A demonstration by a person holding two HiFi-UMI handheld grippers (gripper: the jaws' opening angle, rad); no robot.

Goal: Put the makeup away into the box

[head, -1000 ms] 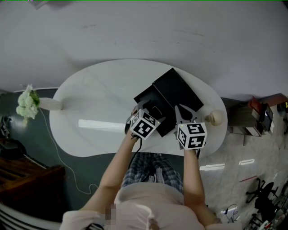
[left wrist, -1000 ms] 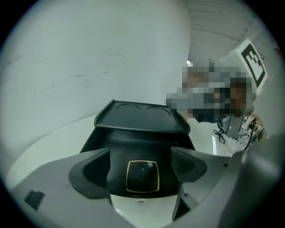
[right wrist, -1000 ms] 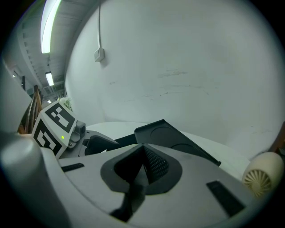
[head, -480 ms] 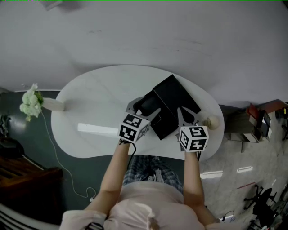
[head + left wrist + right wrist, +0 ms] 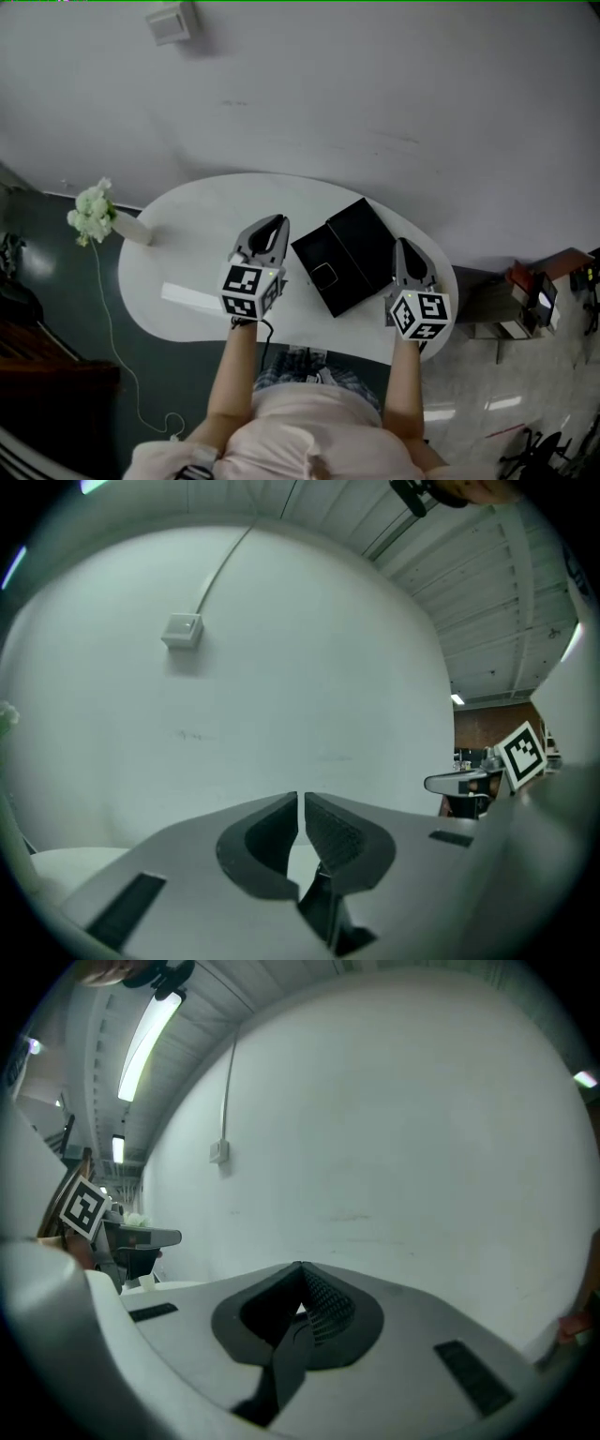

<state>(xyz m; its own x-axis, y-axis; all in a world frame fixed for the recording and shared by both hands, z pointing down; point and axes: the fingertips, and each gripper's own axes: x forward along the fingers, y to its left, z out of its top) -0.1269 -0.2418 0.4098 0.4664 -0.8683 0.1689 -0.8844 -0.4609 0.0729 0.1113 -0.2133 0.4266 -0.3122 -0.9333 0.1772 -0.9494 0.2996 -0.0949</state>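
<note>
Your left gripper (image 5: 272, 223) has just closed its jaws on nothing, your right gripper (image 5: 405, 246) is clamped together empty too, and the black box (image 5: 349, 258) lies open on the surface (image 5: 187, 244) between them, so a hasty sweep could shove it off the near edge.

box (image 5: 349, 251): black
table (image 5: 202, 220): white
my right gripper (image 5: 403, 247): grey, with black and white square markers
flowers (image 5: 92, 211): white, pale green
</note>
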